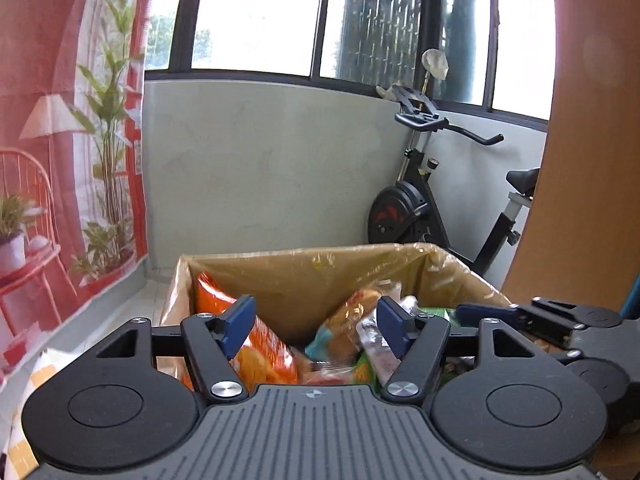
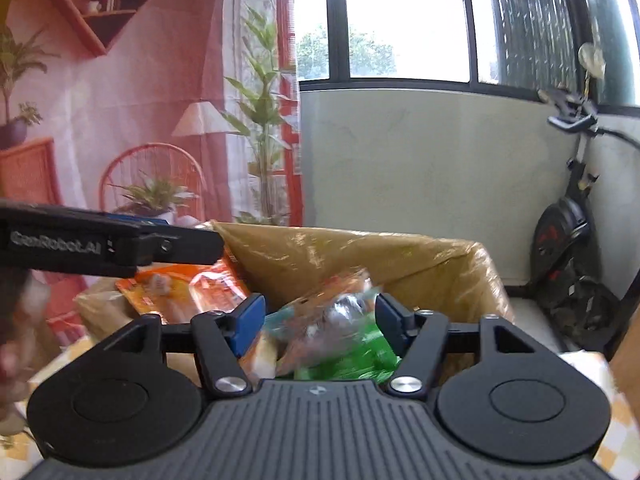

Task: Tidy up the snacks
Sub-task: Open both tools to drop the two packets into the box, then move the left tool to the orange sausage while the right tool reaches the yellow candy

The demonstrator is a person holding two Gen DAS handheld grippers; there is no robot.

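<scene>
Both empty claws (image 1: 314,330) (image 2: 320,324) above boxed snacks (image 1: 256,344).

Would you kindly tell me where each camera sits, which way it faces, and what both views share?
Left wrist: on the left gripper, facing the cardboard box of snacks; own open fingers and the right gripper show.
Right wrist: on the right gripper, facing that box; the left gripper shows.
Shared: box, orange snack bag, exercise bike, window.

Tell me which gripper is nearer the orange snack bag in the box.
Left. The left gripper hovers right by the orange snack bag; the right gripper sits farther right, over the green packets.
</scene>
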